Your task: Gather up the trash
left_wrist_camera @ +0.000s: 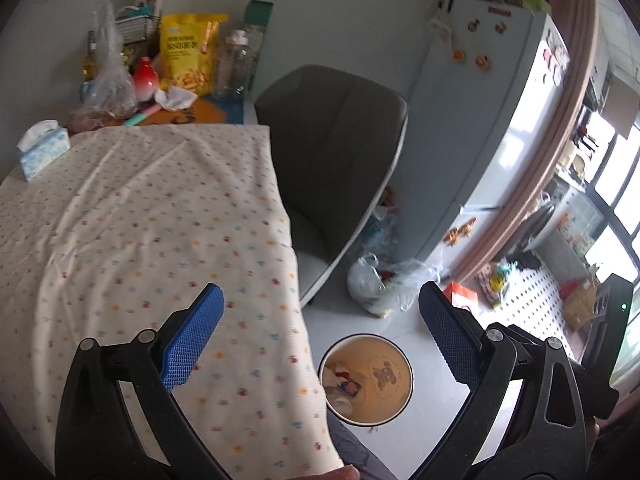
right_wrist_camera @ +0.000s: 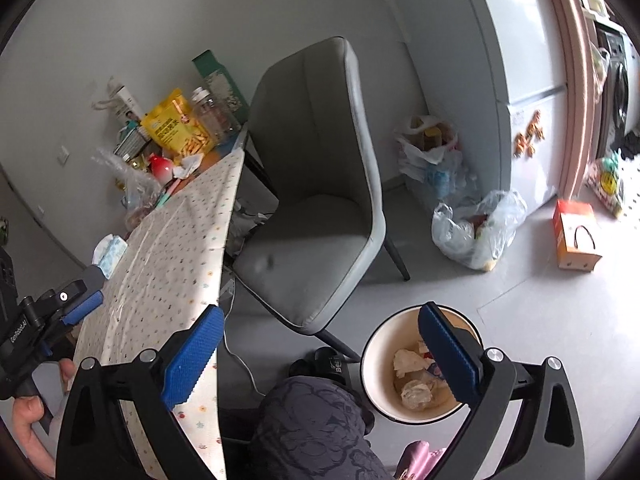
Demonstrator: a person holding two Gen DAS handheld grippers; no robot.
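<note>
Left of the round cream waste bin (right_wrist_camera: 416, 364), over the dotted cream tablecloth (left_wrist_camera: 140, 216): left gripper (left_wrist_camera: 320, 332), spread wide, grasping nothing. Above the bin: right gripper (right_wrist_camera: 320, 332), splayed and empty, likely just released. In the bin: crumpled paper trash (right_wrist_camera: 408, 376), already collected.

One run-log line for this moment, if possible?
left gripper: open, empty | right gripper: open, empty | bin: on floor, holds trash

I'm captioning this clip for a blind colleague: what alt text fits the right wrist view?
The open, empty right gripper hangs above a round waste bin on the floor that holds crumpled paper scraps. To the left is a table with a dotted tablecloth, a grey chair beside it. Plastic bags sit on the floor by a fridge.
</note>
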